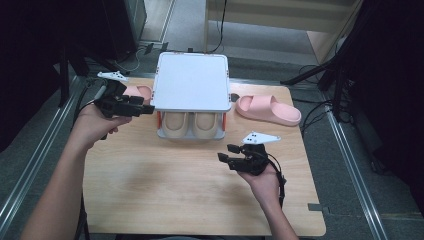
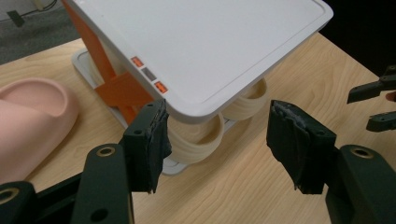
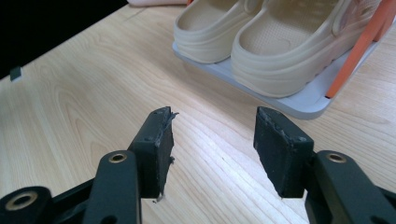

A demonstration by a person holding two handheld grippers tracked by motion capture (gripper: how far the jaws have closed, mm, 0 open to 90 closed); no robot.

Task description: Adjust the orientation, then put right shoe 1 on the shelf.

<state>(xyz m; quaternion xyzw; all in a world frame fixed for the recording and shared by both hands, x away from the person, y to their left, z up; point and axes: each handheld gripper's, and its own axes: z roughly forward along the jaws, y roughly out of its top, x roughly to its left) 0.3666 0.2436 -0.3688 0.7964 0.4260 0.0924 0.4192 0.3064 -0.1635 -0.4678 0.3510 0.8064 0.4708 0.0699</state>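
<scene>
A white two-tier shoe rack (image 1: pixel 192 82) with orange struts stands at the back middle of the wooden table (image 1: pixel 175 195). A pair of cream clogs (image 1: pixel 192 125) sits on its lower shelf. One pink slipper (image 1: pixel 267 110) lies right of the rack, another pink slipper (image 1: pixel 137 92) left of it. My left gripper (image 1: pixel 147 107) hovers open beside the rack's left front corner, nothing between its jaws. In the left gripper view the left gripper (image 2: pixel 217 126) frames the rack's corner (image 2: pixel 210 42) and the clogs (image 2: pixel 196 135). My right gripper (image 1: pixel 225 152) is open and empty, in front of the rack; the right gripper (image 3: pixel 212 126) faces the clogs (image 3: pixel 261 42).
Metal rails (image 1: pixel 45 150) run along both sides of the table. Dark stand legs (image 1: pixel 320 70) and cables lie on the floor behind and to the right. Bare tabletop stretches across the front half.
</scene>
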